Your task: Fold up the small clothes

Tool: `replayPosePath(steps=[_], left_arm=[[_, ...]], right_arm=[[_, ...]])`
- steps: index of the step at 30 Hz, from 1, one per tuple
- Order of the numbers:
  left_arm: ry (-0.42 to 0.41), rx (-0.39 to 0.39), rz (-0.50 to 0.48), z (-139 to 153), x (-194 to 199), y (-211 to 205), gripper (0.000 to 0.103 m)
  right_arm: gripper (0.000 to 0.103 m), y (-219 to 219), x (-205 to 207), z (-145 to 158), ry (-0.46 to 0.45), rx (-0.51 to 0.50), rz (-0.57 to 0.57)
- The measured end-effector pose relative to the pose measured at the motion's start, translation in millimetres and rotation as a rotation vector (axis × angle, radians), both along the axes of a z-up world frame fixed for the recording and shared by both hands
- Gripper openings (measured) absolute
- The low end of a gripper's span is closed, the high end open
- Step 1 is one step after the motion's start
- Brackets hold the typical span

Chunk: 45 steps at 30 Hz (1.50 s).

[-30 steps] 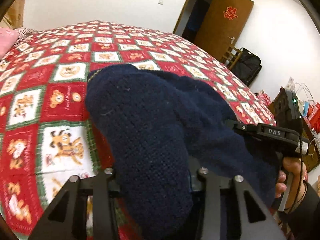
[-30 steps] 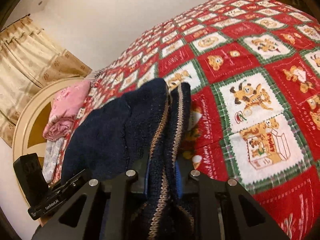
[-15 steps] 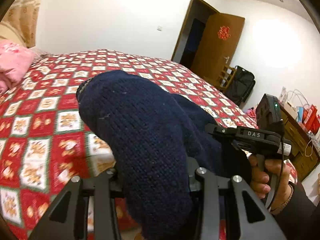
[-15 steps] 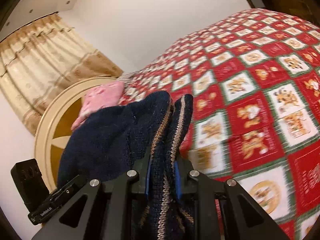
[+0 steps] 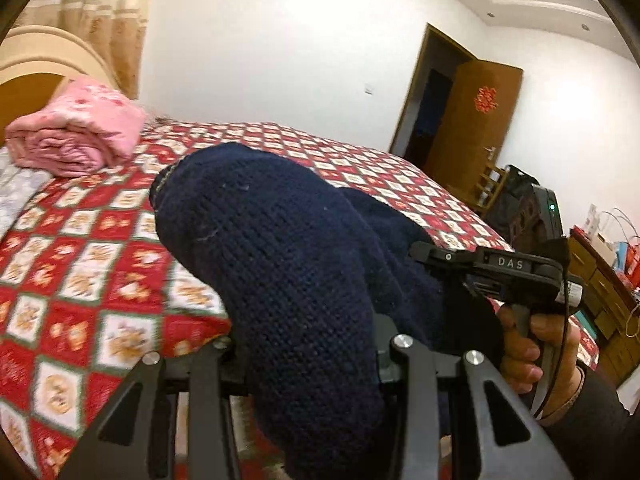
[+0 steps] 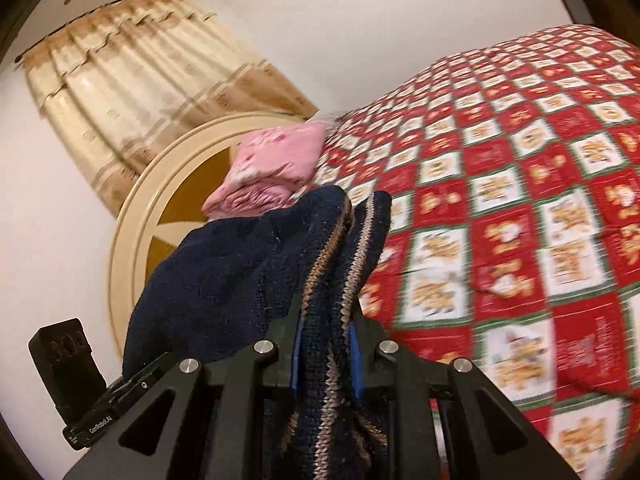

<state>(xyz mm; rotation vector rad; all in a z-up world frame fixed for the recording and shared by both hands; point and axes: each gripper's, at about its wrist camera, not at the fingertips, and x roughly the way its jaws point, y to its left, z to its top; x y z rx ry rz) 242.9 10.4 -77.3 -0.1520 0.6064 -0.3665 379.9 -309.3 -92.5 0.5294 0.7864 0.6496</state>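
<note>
Both grippers hold one dark navy knitted sweater [image 5: 288, 264] lifted above a bed [image 5: 80, 272] with a red, white and green checked cover. The left gripper [image 5: 312, 360] has its fingers clamped on a thick fold of plain navy knit. The right gripper [image 6: 326, 352] has its fingers [image 6: 295, 356] clamped on the sweater's tan-striped hem. Beyond the fingers, a folded pink blanket [image 5: 76, 136] lies by the headboard [image 6: 136, 216].

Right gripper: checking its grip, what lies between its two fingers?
Folded striped edges of the navy knit garment fill the right gripper, seen in the right wrist view.
</note>
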Motion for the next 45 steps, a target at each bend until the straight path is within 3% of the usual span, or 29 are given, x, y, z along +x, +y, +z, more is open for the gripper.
replayPosePath(steps=[11, 26, 45], left_arm=[[0.004, -0.035, 0.122, -12, -25, 69, 0.04], [0.072, -0.077, 0.233, -49, -28, 145, 0.04], [0.18, -0.145, 0.286, -95, -23, 194, 0.04]], right_arm=[[0.019, 85, -9, 2, -0.005, -0.01, 0.113], [0.019, 174, 11, -36, 0.065, -0.054, 0.203], [0.018, 227, 32, -76, 0.146, -0.127, 0.254]])
